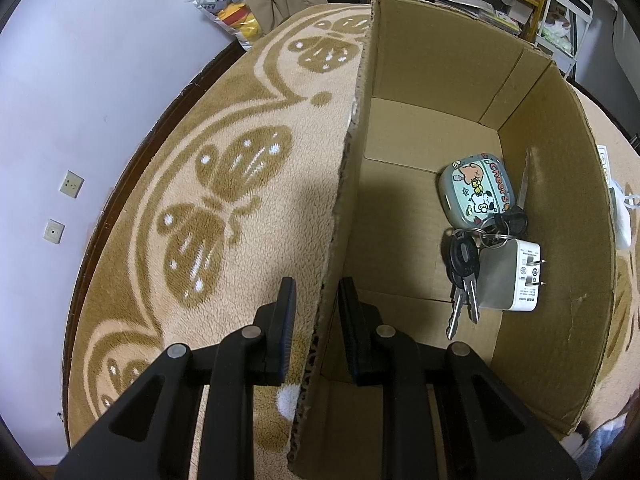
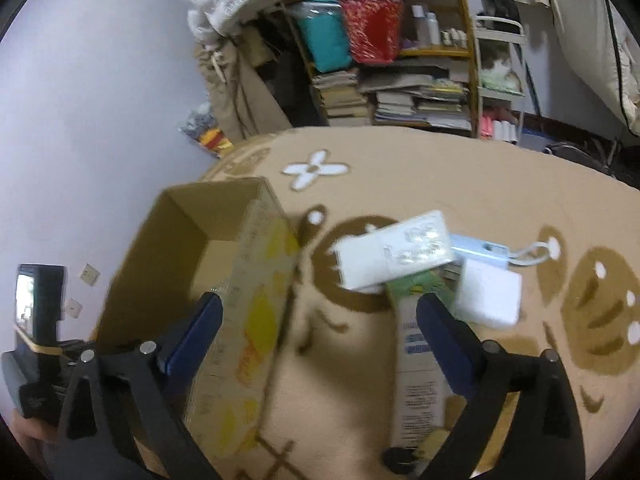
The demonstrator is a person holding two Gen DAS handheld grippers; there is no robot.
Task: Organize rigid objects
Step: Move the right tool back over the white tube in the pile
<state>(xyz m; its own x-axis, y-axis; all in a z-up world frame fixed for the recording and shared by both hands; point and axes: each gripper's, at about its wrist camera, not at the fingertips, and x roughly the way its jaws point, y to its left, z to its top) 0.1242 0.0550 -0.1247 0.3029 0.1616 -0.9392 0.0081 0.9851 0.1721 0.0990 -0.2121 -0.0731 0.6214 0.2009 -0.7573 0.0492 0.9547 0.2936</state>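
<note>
An open cardboard box (image 1: 440,80) stands on a beige patterned blanket (image 1: 240,120). Inside lie a cartoon-printed case (image 1: 476,192), a bunch of keys (image 1: 464,276) and a white plug adapter (image 1: 512,276). My left gripper (image 1: 316,304) straddles the box's left wall, one finger on each side, shut on it. In the right wrist view my right gripper (image 2: 320,304) is open and empty above the blanket, just right of the box (image 2: 180,248). A green and white tube (image 2: 416,360) lies by its right finger. Beyond are a white blister pack (image 2: 392,254), a white block (image 2: 488,298) and a blue power bank (image 2: 480,250).
A cluttered shelf (image 2: 400,60) with books and bags stands behind the blanket-covered surface. A bag of soft toys (image 1: 228,4) leans at the far edge by the pale wall (image 1: 80,80). The left hand-held unit (image 2: 36,320) shows at the left of the right wrist view.
</note>
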